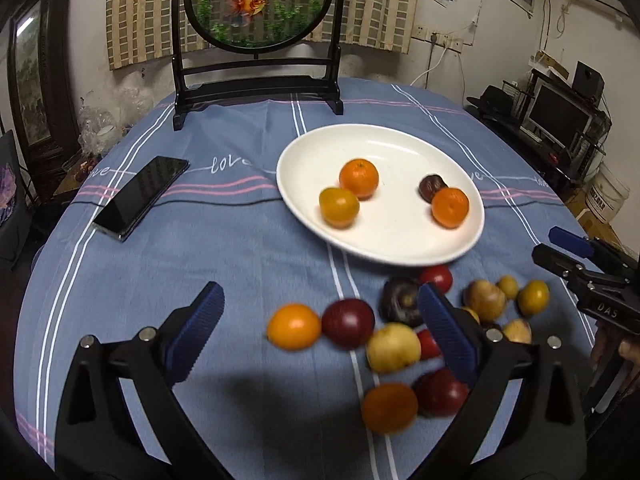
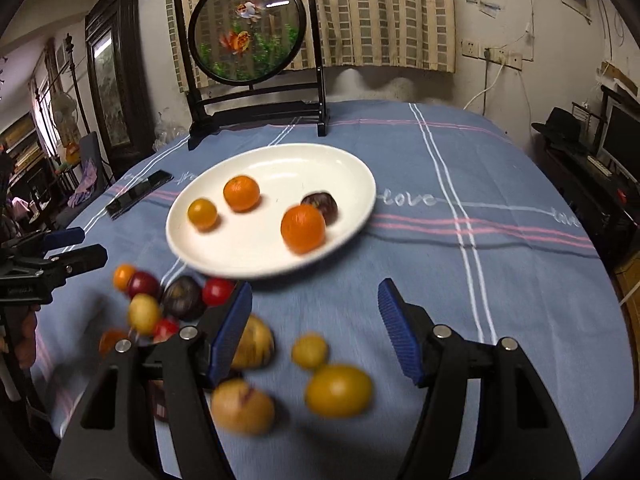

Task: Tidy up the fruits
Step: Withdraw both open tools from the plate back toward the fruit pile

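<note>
Both our tools are released and empty: the left tool (image 1: 320, 340) spread wide, the right tool (image 2: 316, 328) partly spread. Four fruits sit on the white plate (image 1: 304, 148); the loose fruit pile (image 1: 404, 320) lies on the bench between them, the yellow fruit (image 2: 338, 390) nearest our right.

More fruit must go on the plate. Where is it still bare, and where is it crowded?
The plate is bare at its far rim and down the middle, between the left pair and the right pair. The loose fruit pile on the cloth is crowded.
</note>
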`<state>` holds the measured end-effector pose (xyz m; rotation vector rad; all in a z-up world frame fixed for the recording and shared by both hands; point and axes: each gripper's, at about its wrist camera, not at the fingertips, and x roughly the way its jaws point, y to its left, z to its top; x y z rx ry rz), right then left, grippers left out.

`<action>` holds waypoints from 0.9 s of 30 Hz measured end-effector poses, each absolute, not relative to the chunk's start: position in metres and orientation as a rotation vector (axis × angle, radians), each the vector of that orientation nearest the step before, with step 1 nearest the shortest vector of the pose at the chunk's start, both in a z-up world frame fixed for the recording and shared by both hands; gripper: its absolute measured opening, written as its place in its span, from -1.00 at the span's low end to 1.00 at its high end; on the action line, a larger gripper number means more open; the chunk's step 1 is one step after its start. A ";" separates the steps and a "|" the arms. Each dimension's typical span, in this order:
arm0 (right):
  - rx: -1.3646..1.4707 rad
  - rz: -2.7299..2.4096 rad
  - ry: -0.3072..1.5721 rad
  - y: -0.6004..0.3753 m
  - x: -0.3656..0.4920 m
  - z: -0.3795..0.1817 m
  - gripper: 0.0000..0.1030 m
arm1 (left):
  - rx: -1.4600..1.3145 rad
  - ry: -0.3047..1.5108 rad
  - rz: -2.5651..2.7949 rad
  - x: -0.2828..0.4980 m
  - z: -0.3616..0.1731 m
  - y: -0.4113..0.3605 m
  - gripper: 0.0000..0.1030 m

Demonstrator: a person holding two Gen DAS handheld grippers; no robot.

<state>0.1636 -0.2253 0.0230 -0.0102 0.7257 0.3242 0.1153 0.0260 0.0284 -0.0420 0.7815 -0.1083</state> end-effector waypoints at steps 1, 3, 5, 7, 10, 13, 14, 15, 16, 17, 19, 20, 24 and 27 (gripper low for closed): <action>-0.014 0.314 0.726 -0.229 0.157 0.023 0.29 | -0.038 0.785 -0.113 0.108 0.026 0.025 0.93; -0.025 0.290 0.731 -0.236 0.141 0.020 0.29 | -0.034 0.797 -0.122 0.096 0.021 0.022 0.93; -0.020 0.271 0.740 -0.246 0.130 0.016 0.29 | -0.034 0.813 -0.128 0.085 0.015 0.019 0.93; -0.012 0.249 0.754 -0.253 0.121 0.011 0.29 | -0.017 0.832 -0.134 0.075 0.007 0.017 0.93; -0.005 0.248 0.774 -0.260 0.109 0.001 0.29 | 0.001 0.851 -0.124 0.070 0.001 0.016 0.93; -0.006 0.259 0.802 -0.263 0.099 -0.009 0.29 | -0.012 0.862 -0.142 0.065 -0.003 0.017 0.93; -0.007 0.263 0.813 -0.263 0.097 -0.013 0.29 | -0.010 0.867 -0.145 0.064 -0.005 0.017 0.93; -0.008 0.264 0.819 -0.263 0.095 -0.015 0.29 | -0.004 0.871 -0.146 0.063 -0.007 0.016 0.93; -0.008 0.264 0.821 -0.263 0.094 -0.017 0.29 | 0.004 0.877 -0.148 0.063 -0.009 0.014 0.93; -0.005 0.265 0.823 -0.264 0.094 -0.017 0.29 | 0.010 0.883 -0.153 0.063 -0.010 0.012 0.93; 0.001 0.271 0.821 -0.263 0.094 -0.018 0.29 | 0.021 0.894 -0.162 0.064 -0.014 0.008 0.93; 0.002 0.275 0.821 -0.262 0.094 -0.018 0.29 | 0.027 0.901 -0.165 0.064 -0.016 0.006 0.93; -0.003 0.301 0.820 -0.256 0.092 -0.019 0.29 | 0.040 0.939 -0.157 0.070 -0.026 0.003 0.93; -0.007 0.307 0.821 -0.253 0.092 -0.020 0.29 | 0.026 0.957 -0.167 0.073 -0.032 0.004 0.93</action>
